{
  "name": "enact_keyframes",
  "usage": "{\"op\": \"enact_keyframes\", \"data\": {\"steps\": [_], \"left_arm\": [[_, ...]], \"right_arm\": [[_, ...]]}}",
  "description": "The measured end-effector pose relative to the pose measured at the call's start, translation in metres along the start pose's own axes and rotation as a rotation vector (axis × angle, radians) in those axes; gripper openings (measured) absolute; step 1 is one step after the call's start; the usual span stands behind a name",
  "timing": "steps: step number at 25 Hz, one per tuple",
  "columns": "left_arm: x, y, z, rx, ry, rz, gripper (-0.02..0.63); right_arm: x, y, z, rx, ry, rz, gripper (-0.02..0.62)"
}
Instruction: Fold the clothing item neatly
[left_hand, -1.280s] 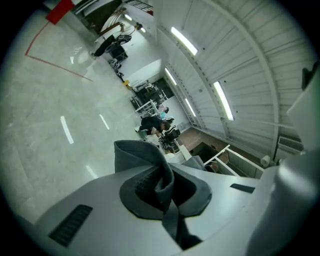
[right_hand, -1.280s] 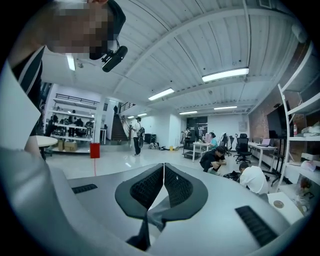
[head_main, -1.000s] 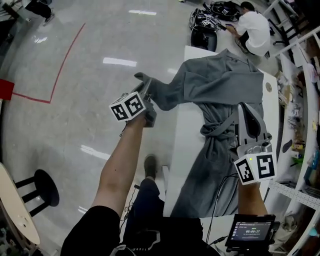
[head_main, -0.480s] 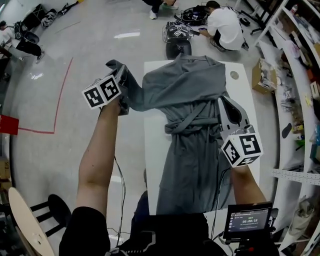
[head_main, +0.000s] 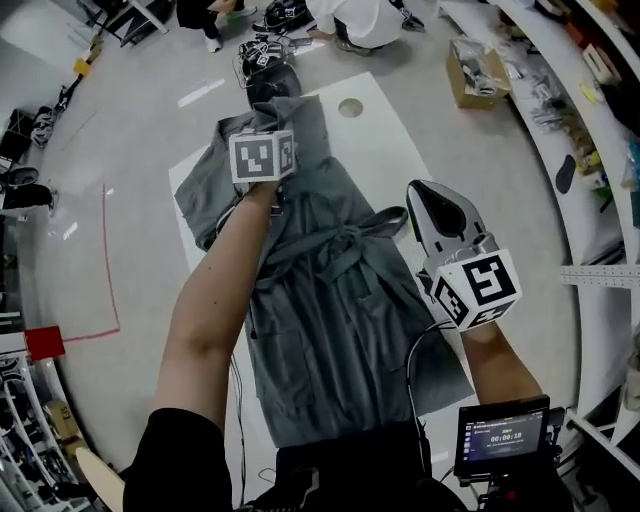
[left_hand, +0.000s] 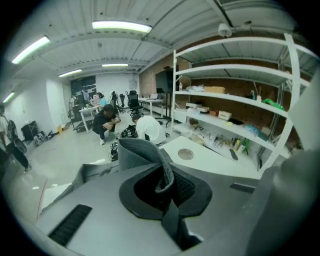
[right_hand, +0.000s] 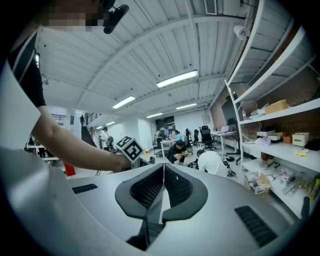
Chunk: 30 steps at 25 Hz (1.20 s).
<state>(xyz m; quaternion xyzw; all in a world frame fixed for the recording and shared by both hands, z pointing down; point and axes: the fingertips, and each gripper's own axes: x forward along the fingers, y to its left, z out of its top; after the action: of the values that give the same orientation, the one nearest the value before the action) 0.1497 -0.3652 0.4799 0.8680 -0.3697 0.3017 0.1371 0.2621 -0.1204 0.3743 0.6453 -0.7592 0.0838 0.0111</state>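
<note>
A grey robe (head_main: 335, 320) lies lengthwise on the white table (head_main: 385, 125), its belt knotted at the waist and its hem cut off by the person's body. The left gripper (left_hand: 165, 187) pinches a fold of it, seemingly a sleeve; the head view hides those jaws. The right gripper (right_hand: 162, 186) is pressed together, empty.

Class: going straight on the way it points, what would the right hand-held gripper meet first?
Nothing close: ahead of the right hand-held gripper the way looks free up to the person in white, depth unclear.
</note>
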Motion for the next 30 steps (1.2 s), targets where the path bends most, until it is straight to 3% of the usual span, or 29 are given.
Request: {"op": "enact_keyframes", "data": {"steps": [5, 7, 8, 10, 11, 16, 19, 23, 26, 28, 30], "left_arm": [[0.036, -0.039, -0.036, 0.192, 0.138, 0.006, 0.006], [0.045, -0.045, -0.045, 0.227, 0.174, 0.011, 0.016], [0.045, -0.045, -0.046, 0.21, 0.178, 0.01, 0.056], [0.043, -0.05, -0.044, 0.132, 0.147, -0.051, 0.309], [0.039, -0.053, -0.038, 0.089, 0.109, -0.091, 0.333], [-0.013, -0.044, -0.004, -0.092, -0.088, -0.235, 0.333], [-0.039, -0.008, -0.005, -0.153, -0.128, -0.205, 0.333], [-0.023, 0.032, -0.045, -0.069, -0.009, -0.105, 0.33], [-0.007, 0.009, -0.065, 0.008, 0.039, -0.152, 0.327], [-0.012, -0.025, -0.058, -0.009, -0.009, -0.252, 0.327], [-0.061, -0.052, -0.033, -0.064, -0.142, -0.337, 0.325]], "right_arm": [[-0.023, -0.023, -0.021, 0.042, 0.007, -0.048, 0.009], [-0.03, -0.028, -0.027, 0.055, 0.008, -0.057, 0.009], [-0.032, -0.029, -0.029, 0.059, 0.008, -0.057, 0.009], [-0.033, -0.03, -0.031, 0.065, 0.007, -0.059, 0.009], [-0.033, -0.03, -0.032, 0.069, 0.007, -0.062, 0.009], [-0.028, -0.026, -0.024, 0.078, -0.009, -0.052, 0.009], [-0.026, -0.021, -0.017, 0.069, -0.02, -0.031, 0.009], [-0.023, -0.021, -0.017, 0.063, -0.009, -0.033, 0.009], [-0.022, -0.021, -0.021, 0.055, 0.004, -0.032, 0.009], [-0.023, -0.021, -0.018, 0.05, 0.004, -0.027, 0.009], [-0.026, -0.021, -0.007, 0.045, 0.009, -0.007, 0.009]]}}
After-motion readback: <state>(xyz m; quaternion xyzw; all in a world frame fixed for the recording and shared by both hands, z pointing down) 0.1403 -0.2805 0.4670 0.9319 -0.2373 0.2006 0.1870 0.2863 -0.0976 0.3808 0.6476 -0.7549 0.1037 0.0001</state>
